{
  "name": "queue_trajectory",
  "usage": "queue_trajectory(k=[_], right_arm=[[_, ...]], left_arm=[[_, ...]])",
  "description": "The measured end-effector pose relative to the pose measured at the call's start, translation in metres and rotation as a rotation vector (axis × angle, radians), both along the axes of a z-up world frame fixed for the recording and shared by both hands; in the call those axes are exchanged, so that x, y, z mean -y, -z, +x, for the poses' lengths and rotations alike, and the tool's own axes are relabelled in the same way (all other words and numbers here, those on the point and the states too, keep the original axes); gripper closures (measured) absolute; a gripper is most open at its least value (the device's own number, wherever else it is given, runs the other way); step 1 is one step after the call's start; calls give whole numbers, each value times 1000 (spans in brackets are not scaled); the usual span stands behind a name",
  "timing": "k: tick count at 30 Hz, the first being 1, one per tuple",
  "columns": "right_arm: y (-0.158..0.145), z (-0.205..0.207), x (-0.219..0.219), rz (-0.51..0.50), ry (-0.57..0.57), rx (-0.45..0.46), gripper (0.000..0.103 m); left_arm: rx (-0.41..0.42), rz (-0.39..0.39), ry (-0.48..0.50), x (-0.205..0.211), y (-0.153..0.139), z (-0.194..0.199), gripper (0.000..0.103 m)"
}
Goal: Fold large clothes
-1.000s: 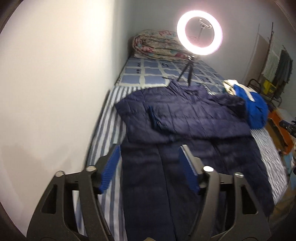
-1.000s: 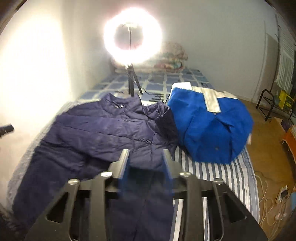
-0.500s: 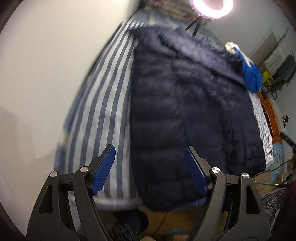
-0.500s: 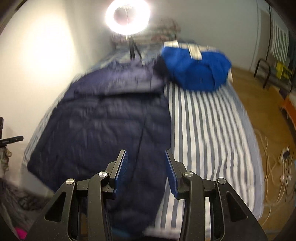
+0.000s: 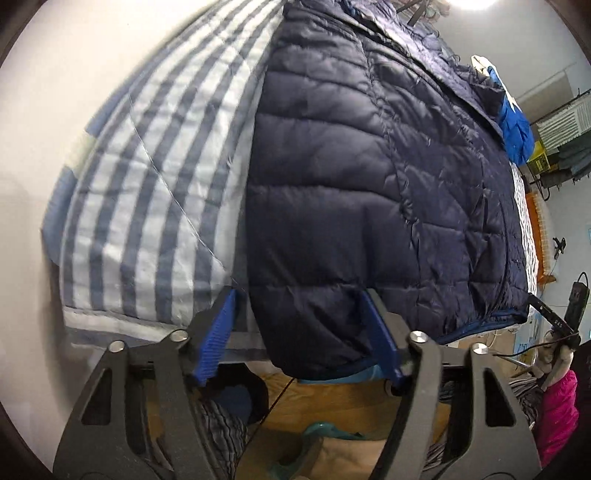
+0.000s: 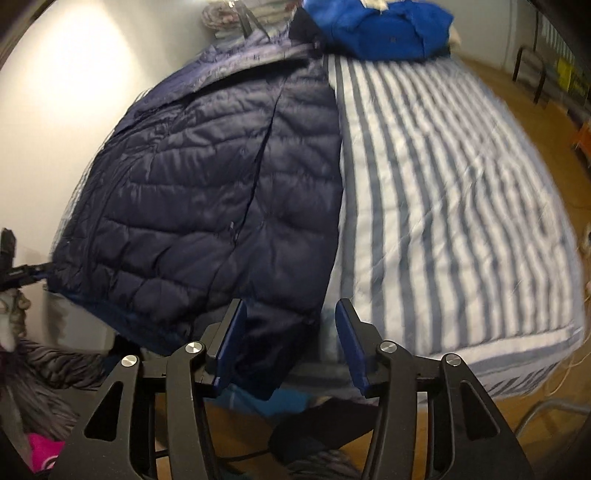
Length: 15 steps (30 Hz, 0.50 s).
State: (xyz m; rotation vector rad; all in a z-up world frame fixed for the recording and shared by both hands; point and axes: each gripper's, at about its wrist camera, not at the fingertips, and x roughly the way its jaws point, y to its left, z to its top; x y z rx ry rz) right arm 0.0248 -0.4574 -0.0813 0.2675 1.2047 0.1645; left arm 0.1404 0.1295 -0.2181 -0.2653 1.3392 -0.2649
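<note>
A large navy quilted puffer jacket (image 5: 369,166) lies lengthwise on a blue-and-white striped bed (image 5: 147,166); its hem hangs over the foot edge. My left gripper (image 5: 299,339) is open, its blue pads on either side of the hem's left corner. In the right wrist view the jacket (image 6: 221,184) covers the bed's left half. My right gripper (image 6: 291,345) is open with the hem's right corner between its pads, neither shut on the fabric.
A bright blue garment (image 6: 380,26) lies at the bed's head end. The striped sheet (image 6: 461,203) is bare right of the jacket. A white wall (image 5: 37,92) runs along the bed's left. Wooden floor (image 6: 554,369), cables and dark clothing lie below the foot.
Both grippers have dropped from above the jacket's middle to the foot of the bed and closed in on the hem corners. The jacket has not moved.
</note>
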Motion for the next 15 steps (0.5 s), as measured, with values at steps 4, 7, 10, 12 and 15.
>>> queue_trajectory(k=[4,7,10,12,15], right_arm=[[11,-2,3,52,10,-46,54],[16,-2,5,139,22,-78,54],[17,-3,-3,179,-4,-95,54],[17,-2,-8,216,-15,-101,58],[12,-1,-12,244,-20,-94,94]], left_arm=[[0,6,24,6,1,-3,53],[0,-6,30,7,0,-2,83],[34,-8,32,8,-8,-2,95],[58,-10,30,10,-15,-2,97],[110,-26,21,10,-31,-4,98]])
